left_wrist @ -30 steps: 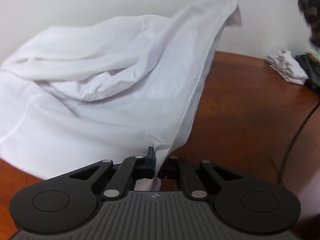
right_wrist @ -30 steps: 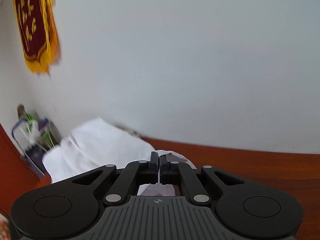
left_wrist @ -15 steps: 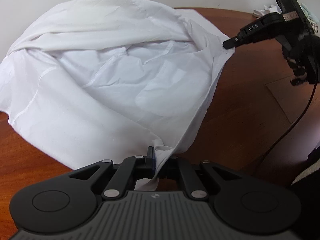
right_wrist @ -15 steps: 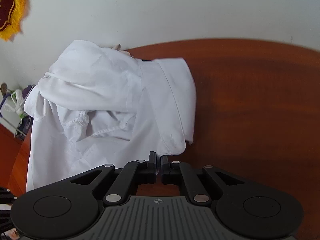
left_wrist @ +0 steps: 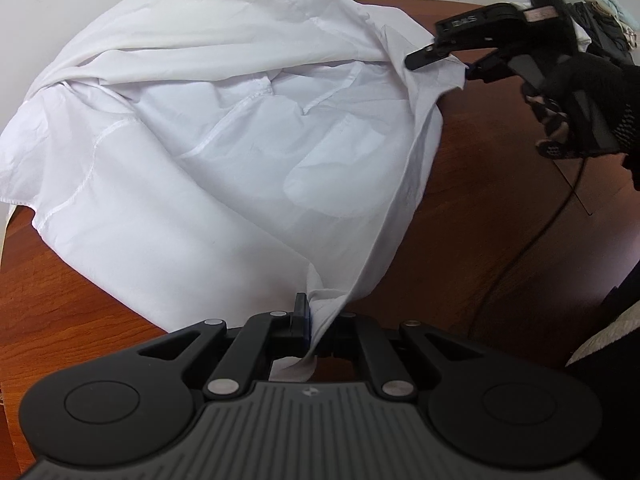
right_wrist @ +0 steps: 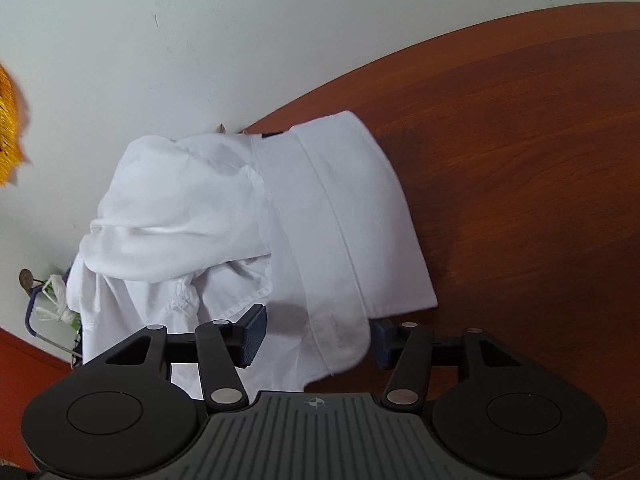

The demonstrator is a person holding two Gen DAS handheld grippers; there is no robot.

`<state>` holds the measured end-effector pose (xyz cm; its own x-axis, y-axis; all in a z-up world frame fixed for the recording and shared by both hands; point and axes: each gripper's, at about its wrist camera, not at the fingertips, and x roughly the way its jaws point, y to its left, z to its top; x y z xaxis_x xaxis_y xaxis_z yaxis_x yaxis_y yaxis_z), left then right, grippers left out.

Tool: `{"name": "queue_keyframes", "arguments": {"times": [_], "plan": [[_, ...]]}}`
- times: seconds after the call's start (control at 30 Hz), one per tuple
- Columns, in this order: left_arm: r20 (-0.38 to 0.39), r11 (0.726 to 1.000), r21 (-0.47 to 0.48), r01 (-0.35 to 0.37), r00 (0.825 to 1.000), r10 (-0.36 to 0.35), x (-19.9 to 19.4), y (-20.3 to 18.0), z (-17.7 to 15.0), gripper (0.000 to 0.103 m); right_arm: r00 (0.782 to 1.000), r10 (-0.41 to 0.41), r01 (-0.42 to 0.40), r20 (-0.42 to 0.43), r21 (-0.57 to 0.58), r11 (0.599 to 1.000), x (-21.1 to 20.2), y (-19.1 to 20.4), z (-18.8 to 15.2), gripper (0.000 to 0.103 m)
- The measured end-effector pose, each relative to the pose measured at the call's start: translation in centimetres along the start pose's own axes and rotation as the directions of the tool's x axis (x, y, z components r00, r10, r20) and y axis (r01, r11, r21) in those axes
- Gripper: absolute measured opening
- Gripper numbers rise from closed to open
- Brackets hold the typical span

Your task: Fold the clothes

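Observation:
A white shirt (left_wrist: 208, 152) lies bunched on the brown wooden table (left_wrist: 500, 208). At the bottom of the left wrist view, my left gripper (left_wrist: 316, 320) is shut on the shirt's near hem corner. My right gripper (left_wrist: 442, 65) is at the shirt's far right corner, held by a black-gloved hand (left_wrist: 592, 92). In the right wrist view my right gripper (right_wrist: 318, 338) has its jaws opening. A folded band of the white shirt (right_wrist: 332, 240) lies loose between the two pads (right_wrist: 254, 332), and neither pad presses on it.
A pile of other clothes (left_wrist: 608, 12) sits at the table's far right. A black cable (left_wrist: 532, 248) runs across the table on the right. A white wall (right_wrist: 160, 40) stands behind the shirt. A yellow fringe (right_wrist: 10, 132) and a knotted plastic bag (right_wrist: 52, 300) are at the left.
The right gripper came down from high up to the table with the shirt corner, and its jaws parted and let go of the cloth. The shirt sank flat. The left gripper kept its grip.

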<state>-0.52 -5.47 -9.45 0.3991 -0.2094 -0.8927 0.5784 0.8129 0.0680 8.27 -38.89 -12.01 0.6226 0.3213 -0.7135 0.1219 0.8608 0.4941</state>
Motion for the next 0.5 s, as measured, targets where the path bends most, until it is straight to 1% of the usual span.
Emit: {"name": "queue_keyframes", "arguments": {"times": [0.03,0.1,0.2,0.27,0.33,0.37,0.47,0.5], "plan": [[-0.002,1.000,0.010,0.009,1.000,-0.009,-0.1,-0.1,-0.1,0.004,1.000,-0.018,0.018,-0.011,-0.026,0.999,0.5,0.5,0.2,0.051],[-0.007,0.998,0.040,0.038,0.999,-0.038,-0.1,-0.4,-0.3,0.004,0.998,-0.052,0.049,-0.037,-0.083,0.995,1.2,1.4,0.6,0.031],[-0.016,0.988,0.109,0.113,0.994,-0.112,-0.1,-0.9,0.0,0.004,0.991,-0.133,0.125,-0.032,-0.190,0.974,1.3,2.7,0.8,0.024],[-0.026,0.972,0.152,0.178,0.984,-0.176,-0.4,-1.6,0.3,0.004,0.980,-0.198,0.189,-0.002,-0.286,0.940,0.9,3.5,0.8,0.023],[-0.041,0.949,0.190,0.253,0.968,-0.249,-0.9,-2.4,0.5,0.004,0.968,-0.251,0.242,0.022,-0.350,0.905,0.4,3.7,1.0,0.022],[-0.048,0.937,0.201,0.287,0.958,-0.283,-1.0,-2.9,0.7,0.004,0.964,-0.266,0.256,0.026,-0.373,0.892,0.1,3.6,1.2,0.010],[-0.067,0.899,0.214,0.383,0.924,-0.377,-1.0,-4.7,1.5,0.004,0.949,-0.312,0.303,0.050,-0.425,0.853,-0.9,2.7,1.9,0.010],[-0.070,0.890,0.205,0.407,0.913,-0.402,-0.8,-5.2,2.0,0.004,0.945,-0.323,0.314,0.057,-0.436,0.843,-1.3,2.3,2.2,0.010]]}}
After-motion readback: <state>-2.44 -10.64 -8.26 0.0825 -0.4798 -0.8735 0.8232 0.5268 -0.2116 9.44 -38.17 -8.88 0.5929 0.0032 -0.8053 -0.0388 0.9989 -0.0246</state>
